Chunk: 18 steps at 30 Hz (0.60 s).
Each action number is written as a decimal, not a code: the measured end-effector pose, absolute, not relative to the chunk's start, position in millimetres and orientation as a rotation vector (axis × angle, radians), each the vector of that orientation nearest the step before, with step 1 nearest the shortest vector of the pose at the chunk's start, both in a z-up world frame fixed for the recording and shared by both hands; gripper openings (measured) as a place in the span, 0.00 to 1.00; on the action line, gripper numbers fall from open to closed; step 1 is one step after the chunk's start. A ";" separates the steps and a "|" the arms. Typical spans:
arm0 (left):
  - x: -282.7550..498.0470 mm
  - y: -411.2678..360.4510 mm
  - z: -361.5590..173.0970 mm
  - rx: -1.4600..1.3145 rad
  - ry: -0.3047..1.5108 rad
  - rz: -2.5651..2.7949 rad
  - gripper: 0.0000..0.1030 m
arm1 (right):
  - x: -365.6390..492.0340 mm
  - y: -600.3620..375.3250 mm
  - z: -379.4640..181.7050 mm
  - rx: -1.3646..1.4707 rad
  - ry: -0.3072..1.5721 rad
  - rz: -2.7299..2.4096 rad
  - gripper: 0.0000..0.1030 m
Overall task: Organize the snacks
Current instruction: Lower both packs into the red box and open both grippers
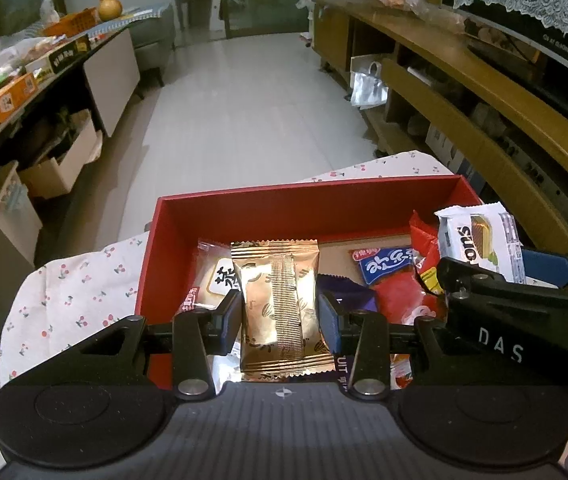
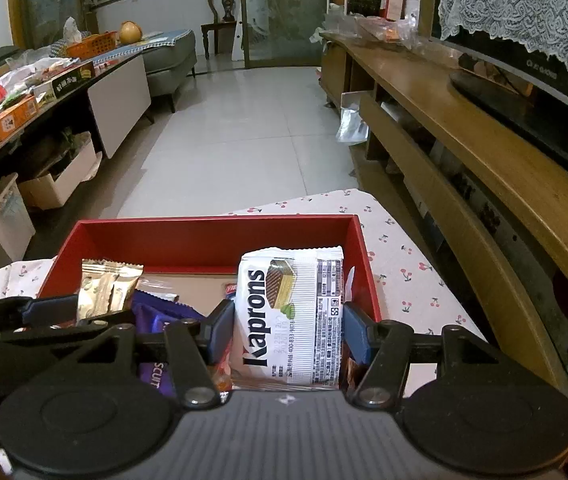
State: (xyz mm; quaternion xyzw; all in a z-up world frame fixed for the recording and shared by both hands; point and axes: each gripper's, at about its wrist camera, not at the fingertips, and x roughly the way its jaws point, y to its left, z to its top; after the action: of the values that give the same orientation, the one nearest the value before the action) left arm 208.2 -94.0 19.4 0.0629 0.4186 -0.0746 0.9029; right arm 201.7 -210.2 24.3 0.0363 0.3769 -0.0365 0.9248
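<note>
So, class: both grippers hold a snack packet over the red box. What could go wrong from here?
1. The left gripper and right gripper work side by side over the red box and could collide.
2. The gold packet or the Kaprons wafer packet could land on the loose snacks below and slide.

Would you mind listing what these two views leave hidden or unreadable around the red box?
- Purple packet: left wrist view, name covered by the left claw and its gold packet.
- Red box near wall: both views, cut off behind the claws.
- Kaprons wafer pack fine print: right wrist view, too small; right claw holds it.
</note>
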 end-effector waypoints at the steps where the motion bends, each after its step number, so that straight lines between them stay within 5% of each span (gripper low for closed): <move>1: 208.6 -94.0 18.7 0.129 0.868 -0.154 0.48 | 202.1 -210.0 23.7 0.071 0.773 -0.075 0.75; 18: 211.0 -91.1 15.5 0.112 0.877 -0.136 0.48 | 209.2 -204.0 20.4 0.051 0.779 -0.062 0.75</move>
State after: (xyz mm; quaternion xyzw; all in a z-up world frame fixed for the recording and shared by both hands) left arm 211.0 -91.1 15.5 0.0542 0.4240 -0.0657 0.9016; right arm 209.2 -204.0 20.4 0.0247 0.3797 -0.0301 0.9243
